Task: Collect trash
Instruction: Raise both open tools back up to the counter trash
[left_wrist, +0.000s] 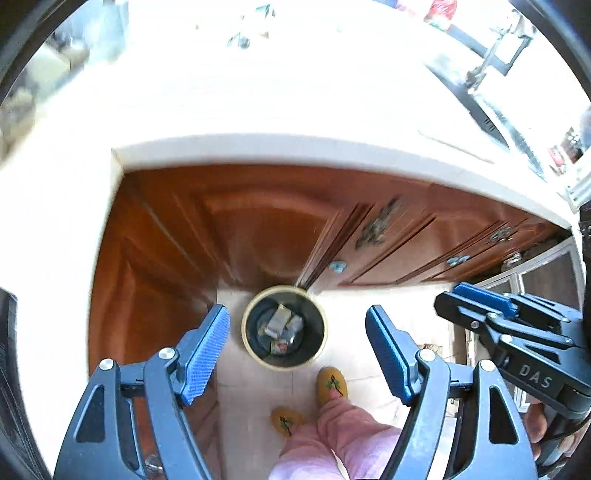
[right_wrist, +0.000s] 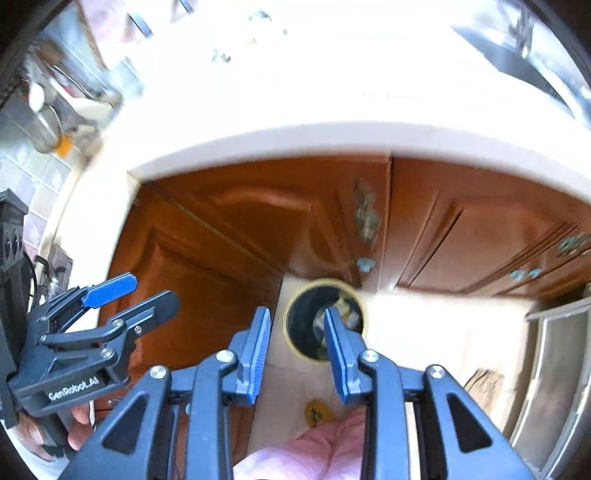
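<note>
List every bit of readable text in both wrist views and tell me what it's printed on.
"DAS": white letters on the black body of the right gripper, seen from the left wrist.
"GenRobot.AI": white letters on the black body of the left gripper, seen from the right wrist.
Wrappers in the trash bin: print too small and blurred to read.

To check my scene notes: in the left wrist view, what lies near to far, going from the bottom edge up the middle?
Pink trouser leg → yellow embroidered slipper → round cream-rimmed trash bin holding crumpled wrappers → brown wooden cabinet door → white countertop.
</note>
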